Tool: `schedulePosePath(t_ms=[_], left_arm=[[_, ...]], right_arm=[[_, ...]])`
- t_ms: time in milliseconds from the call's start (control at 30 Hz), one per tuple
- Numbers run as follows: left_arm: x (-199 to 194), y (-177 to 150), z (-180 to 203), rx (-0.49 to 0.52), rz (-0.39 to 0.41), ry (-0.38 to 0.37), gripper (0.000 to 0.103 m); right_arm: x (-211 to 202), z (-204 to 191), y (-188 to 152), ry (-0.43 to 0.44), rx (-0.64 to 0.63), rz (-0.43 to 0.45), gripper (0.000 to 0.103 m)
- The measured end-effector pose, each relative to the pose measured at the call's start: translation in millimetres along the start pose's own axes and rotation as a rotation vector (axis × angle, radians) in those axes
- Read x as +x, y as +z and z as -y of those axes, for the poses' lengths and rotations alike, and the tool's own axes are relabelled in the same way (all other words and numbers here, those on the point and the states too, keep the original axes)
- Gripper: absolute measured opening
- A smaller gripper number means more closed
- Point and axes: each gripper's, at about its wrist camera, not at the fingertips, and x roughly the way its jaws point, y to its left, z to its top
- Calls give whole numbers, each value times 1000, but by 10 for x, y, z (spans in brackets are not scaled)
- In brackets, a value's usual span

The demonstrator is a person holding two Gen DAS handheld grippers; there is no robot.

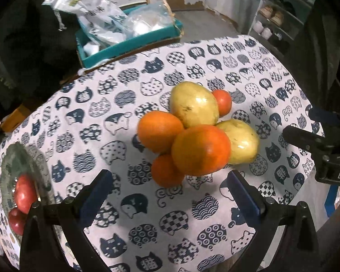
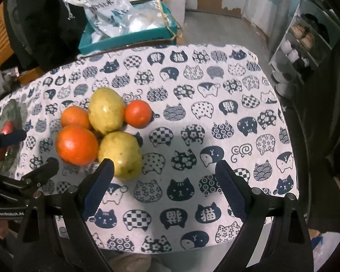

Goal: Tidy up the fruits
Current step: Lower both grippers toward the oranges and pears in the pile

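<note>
A cat-print cloth is spread over the counter; fruits are piled mid-frame; both claws, left claw and right claw, are held released.

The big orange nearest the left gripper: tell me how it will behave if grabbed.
The big orange looks round and smooth, so it would probably roll if nudged. It leans against the yellow fruit and a smaller orange, so lifting it may set those rolling. Its glossy skin may slip between the fingers.

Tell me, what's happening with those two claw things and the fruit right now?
Left gripper open, empty; right gripper open, empty. Orange and yellow-green round fruits piled untouched on the cat-print tablecloth. Red fruits on the clear glass plate. Nothing blocking.
</note>
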Motion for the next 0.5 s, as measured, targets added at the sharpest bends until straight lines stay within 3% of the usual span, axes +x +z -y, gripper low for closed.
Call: schedulePosePath(t_ms=[300,433,500], left_arm=[[250,74,152,21,-35,-21,102],[331,89,152,5,-53,-44,89],[373,95,148,-4,-63,-63,88]], right_arm=[[136,77,10,20,28,-30,91],[171,69,40,24,34,-33,91],[181,64,55,26,35,-34,91]])
